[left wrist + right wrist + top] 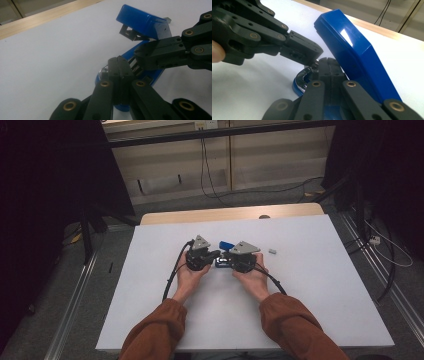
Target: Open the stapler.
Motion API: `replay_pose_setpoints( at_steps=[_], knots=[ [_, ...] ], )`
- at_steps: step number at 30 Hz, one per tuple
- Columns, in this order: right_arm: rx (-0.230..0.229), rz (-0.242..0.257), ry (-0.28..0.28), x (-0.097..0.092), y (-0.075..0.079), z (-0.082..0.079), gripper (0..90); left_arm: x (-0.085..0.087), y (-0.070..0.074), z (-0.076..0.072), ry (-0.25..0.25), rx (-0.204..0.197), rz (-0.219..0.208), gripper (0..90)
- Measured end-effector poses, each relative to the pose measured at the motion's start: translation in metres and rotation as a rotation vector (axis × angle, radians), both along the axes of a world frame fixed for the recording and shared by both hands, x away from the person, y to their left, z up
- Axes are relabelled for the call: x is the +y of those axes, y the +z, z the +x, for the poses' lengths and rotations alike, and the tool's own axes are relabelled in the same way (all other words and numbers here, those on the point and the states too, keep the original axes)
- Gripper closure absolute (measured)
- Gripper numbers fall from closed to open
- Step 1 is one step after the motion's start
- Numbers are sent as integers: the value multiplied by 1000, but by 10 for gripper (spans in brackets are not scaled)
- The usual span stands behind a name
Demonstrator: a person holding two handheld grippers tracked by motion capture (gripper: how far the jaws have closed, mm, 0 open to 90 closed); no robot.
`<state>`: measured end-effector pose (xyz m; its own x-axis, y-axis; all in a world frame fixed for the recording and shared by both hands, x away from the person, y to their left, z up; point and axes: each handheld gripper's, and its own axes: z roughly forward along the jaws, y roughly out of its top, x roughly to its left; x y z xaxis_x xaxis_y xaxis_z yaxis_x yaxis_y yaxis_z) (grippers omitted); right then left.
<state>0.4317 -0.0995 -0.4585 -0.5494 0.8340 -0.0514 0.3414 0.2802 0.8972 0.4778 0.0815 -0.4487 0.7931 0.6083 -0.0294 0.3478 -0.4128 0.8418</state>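
A blue stapler (225, 251) lies mid-counter (310, 290) between the two hands, its lid swung up and open. The left gripper (119, 65) has its jaws pressed together, tips resting at the stapler's metal front end. The right gripper (327, 65) is likewise closed on nothing, tips on the base just under the raised lid. The stapler's long axis runs between the grippers, both equally near. A small grey piece (272, 251) sits beside it.

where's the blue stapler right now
In the high view the blue stapler lies mid-table on the white sheet, between the left gripper and right gripper.
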Motion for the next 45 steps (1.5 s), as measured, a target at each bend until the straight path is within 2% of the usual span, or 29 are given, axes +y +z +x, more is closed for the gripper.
replay_pose_setpoints(
  at_steps=[11,14,20,22,26,38,45],
  knots=[
    [-18,8,-12,3,1,0,900,1,-1,0,-6,-6,-5,900],
    [-13,25,-20,3,1,0,900,0,-1,0,-4,-6,-3,900],
    [-32,15,-25,4,2,0,900,1,-1,0,-2,-2,-7,900],
    [-32,23,-28,3,3,1,900,2,-2,1,-3,11,-26,900],
    [-39,17,-31,5,4,0,900,2,-2,0,-2,0,-15,900],
    [-57,-7,-38,13,8,6,900,2,-2,0,6,3,-25,900],
    [-58,0,-45,13,10,7,900,2,-2,0,6,-1,-22,900]
  ],
)
